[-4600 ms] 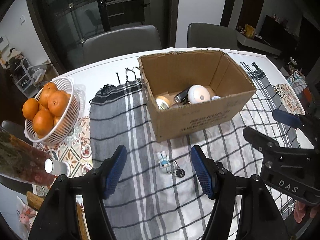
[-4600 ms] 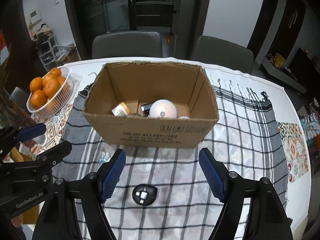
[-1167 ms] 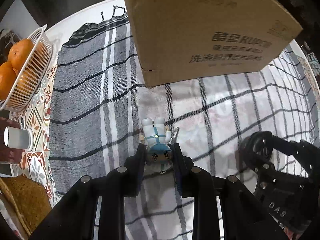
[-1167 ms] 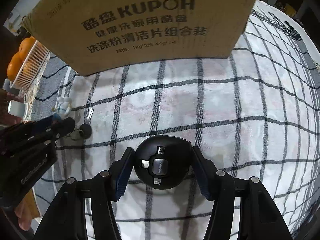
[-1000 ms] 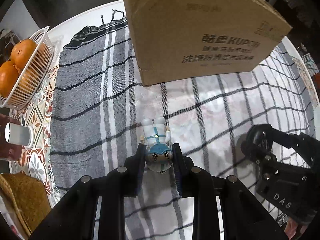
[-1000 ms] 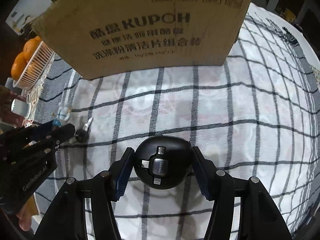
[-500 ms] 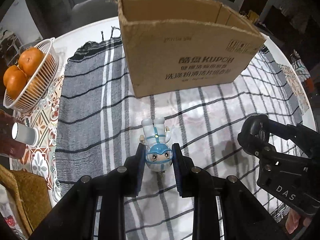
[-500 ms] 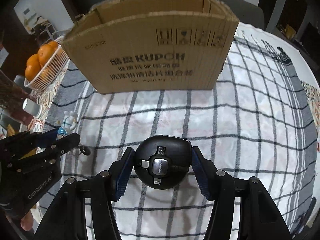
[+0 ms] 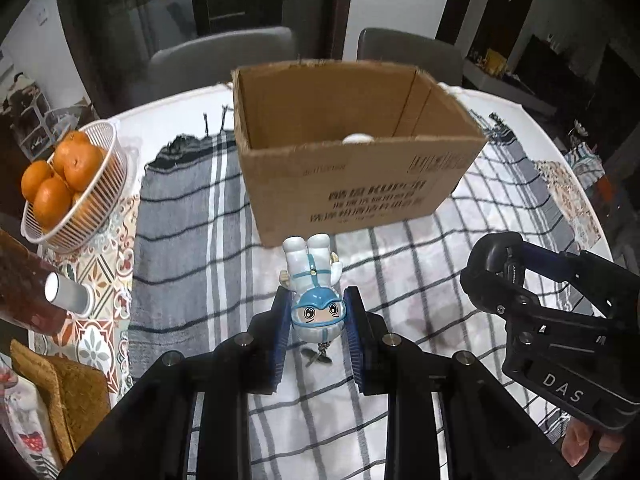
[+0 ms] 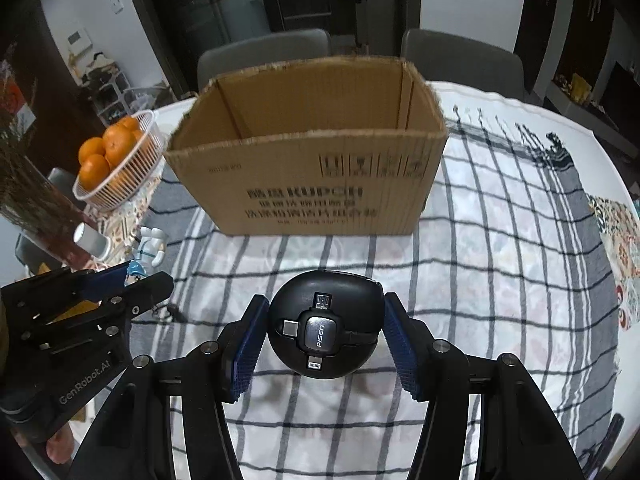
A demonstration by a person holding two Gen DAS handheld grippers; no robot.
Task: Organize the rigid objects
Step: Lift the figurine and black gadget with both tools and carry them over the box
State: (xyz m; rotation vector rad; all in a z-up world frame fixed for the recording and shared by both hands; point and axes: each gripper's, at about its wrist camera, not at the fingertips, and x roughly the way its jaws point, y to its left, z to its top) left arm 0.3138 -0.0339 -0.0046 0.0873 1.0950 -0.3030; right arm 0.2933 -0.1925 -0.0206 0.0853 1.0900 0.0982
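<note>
My left claw (image 9: pixel 318 320) pinches the little astronaut figure (image 9: pixel 314 292) by its blue-helmeted head, feet pointing toward the cardboard box (image 9: pixel 352 168); a small metal ring dangles under the head, clear of the checked cloth (image 9: pixel 180 240). My right claw (image 10: pixel 324 336) grips the round black cable reel (image 10: pixel 324 332) between both blue pads, its plug face with the PISEN label turned toward the camera, lifted above the cloth.

The box stands open-topped near the middle of the bench, on the cloth, its printed side facing me. A white rounded thing (image 9: pixel 357 138) just shows over its near wall. At the bench's left edge sits a white basket (image 9: pixel 86 216) of oranges (image 9: pixel 78 160), with a white cup (image 9: pixel 66 294) nearer to me along that edge.
</note>
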